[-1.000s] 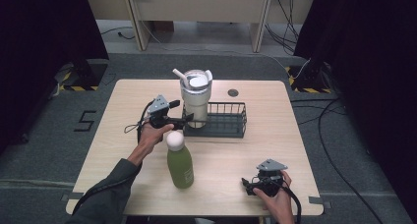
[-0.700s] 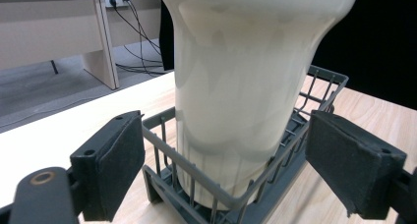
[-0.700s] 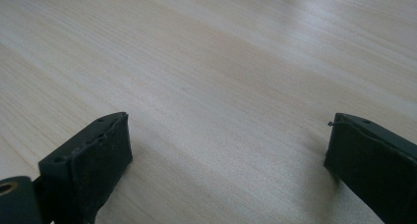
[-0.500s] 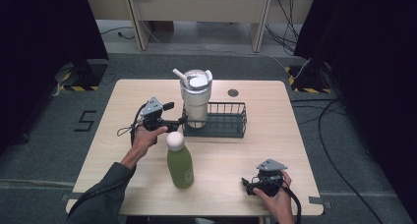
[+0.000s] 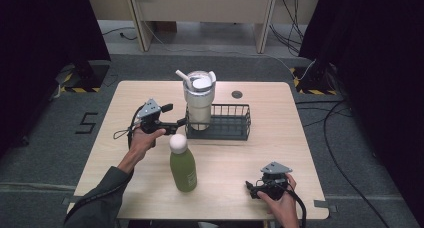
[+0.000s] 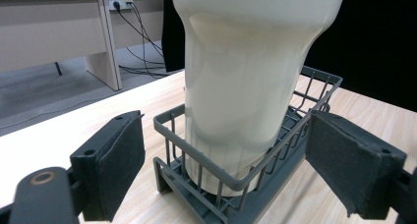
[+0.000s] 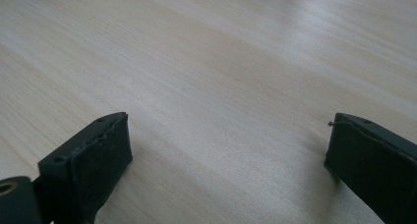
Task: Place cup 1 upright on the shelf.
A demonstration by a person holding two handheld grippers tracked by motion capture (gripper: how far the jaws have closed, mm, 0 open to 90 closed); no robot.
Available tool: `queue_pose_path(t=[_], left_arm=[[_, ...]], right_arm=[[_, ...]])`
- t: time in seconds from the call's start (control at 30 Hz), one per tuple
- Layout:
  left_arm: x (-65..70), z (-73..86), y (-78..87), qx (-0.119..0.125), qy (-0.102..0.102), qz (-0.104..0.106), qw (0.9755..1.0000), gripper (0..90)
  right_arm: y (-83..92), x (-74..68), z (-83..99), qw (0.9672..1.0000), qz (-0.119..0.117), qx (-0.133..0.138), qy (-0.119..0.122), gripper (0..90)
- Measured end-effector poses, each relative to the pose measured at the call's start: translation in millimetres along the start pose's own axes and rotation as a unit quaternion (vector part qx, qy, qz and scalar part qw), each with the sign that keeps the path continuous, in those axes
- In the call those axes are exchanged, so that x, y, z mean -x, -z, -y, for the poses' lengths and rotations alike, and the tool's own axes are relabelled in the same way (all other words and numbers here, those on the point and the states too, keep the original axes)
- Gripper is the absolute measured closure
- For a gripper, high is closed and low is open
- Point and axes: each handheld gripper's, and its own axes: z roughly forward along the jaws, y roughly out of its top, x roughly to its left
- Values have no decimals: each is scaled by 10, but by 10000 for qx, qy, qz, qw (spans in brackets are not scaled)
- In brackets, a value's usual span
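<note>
Left gripper [image 5: 181, 122], jaws apart, facing cream tumbler [image 5: 198, 100] standing in wire basket [image 5: 231, 122]; squeezing squarely above rim looking wisest; right gripper [image 5: 251, 188] resting agape.

A tall cream lidded tumbler with a straw [image 5: 198, 100] stands in the left end of a dark wire rectangular basket [image 5: 227, 123] at the middle of a pale wooden table [image 5: 250, 153]. A green bottle with a white cap [image 5: 182, 163] stands in front of the basket, nearer the person. A small dark round disc [image 5: 237, 94] lies behind the basket.
</note>
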Motion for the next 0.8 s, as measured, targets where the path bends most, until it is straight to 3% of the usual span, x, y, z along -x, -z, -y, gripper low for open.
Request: queue_pose_path(t=[0.8], left_arm=[[-67, 71, 282, -95, 102, -99, 9999, 147]], right_arm=[[-1, 1, -1, 10000, 0, 3, 8, 35]])
